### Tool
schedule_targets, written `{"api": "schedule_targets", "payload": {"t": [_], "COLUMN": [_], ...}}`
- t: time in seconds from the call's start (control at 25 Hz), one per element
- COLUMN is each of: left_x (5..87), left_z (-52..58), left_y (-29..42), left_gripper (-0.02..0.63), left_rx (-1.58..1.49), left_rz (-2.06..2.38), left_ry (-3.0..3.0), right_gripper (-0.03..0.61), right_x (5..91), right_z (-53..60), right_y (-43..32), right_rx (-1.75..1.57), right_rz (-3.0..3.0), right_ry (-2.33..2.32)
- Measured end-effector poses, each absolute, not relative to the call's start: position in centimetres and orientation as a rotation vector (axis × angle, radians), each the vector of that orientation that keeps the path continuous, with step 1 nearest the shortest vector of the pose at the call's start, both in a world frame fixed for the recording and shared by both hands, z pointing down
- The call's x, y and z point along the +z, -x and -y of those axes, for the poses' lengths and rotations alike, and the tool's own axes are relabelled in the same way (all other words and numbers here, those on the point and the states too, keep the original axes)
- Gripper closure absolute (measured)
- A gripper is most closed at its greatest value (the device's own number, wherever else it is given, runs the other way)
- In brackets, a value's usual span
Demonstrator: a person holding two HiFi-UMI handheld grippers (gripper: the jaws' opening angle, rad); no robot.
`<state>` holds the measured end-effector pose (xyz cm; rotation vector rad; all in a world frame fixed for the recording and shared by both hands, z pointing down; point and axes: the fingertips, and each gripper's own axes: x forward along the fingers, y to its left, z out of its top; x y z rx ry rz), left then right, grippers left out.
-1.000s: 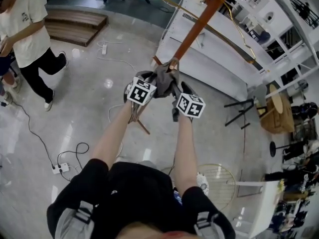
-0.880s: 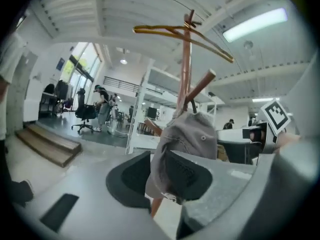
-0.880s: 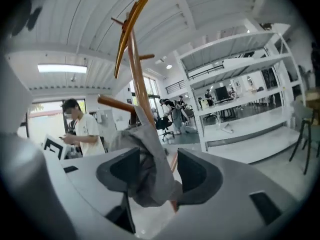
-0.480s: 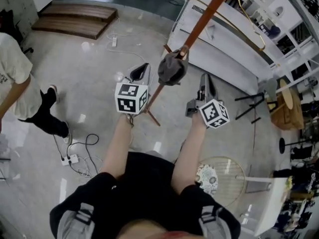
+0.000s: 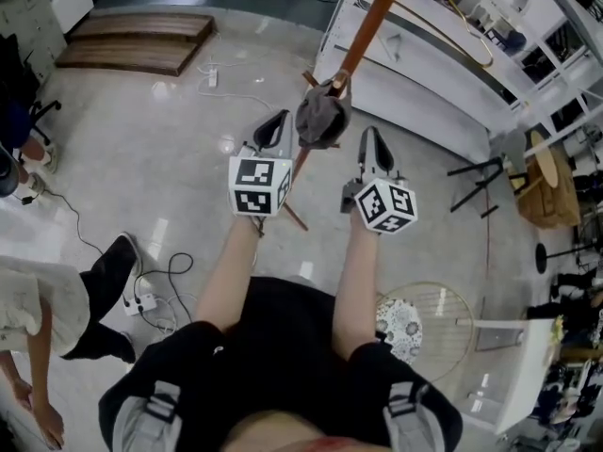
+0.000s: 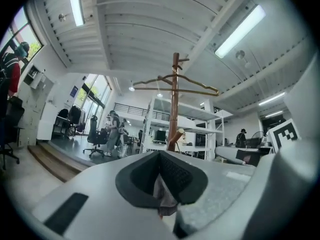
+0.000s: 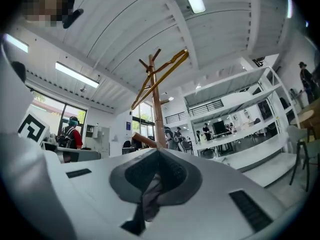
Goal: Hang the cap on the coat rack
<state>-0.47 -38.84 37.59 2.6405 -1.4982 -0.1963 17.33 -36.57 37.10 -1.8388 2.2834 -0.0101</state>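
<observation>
A dark grey cap [image 5: 322, 118] hangs on a short peg of the brown wooden coat rack [image 5: 369, 22], whose pole slants up through the head view. Neither gripper touches it. My left gripper [image 5: 274, 128] sits just left of the cap, jaws shut and empty. Right of the cap, my right gripper [image 5: 370, 143] is also shut with nothing in it. In the left gripper view the rack pole [image 6: 175, 101] stands straight ahead beyond the closed left gripper [image 6: 161, 155]. In the right gripper view the rack [image 7: 157, 114] rises behind the closed right gripper [image 7: 159, 152]. The cap shows in neither gripper view.
A gold wire hanger [image 5: 450, 28] hangs high on the rack. White shelving [image 5: 424, 83] runs behind it. A person [image 5: 52, 314] stands at lower left by a power strip and cable [image 5: 141, 304]. A round wire basket [image 5: 435, 320] lies at lower right, wooden steps [image 5: 132, 45] at upper left.
Both grippers were at the cap on the rack; they have let go and drawn back and apart, leaving it on the peg. The person at left walked toward the lower left.
</observation>
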Motion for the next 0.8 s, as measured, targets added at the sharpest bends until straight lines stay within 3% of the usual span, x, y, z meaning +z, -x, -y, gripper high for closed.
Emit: {"api": "schedule_targets", "payload": {"t": [0.8], "left_x": [40.3], "left_z": [38.6], "left_y": [-0.9], "left_gripper": [0.615], "left_rx": [-0.091], "left_rz": [1.48], "left_ry": [-2.604], "right_gripper": [0.581], "right_x": [38.7], "right_z": [36.3], "right_y": [-15.8], "right_rx": [-0.031], "right_rz": [-2.401], "right_ry": [1.8]}}
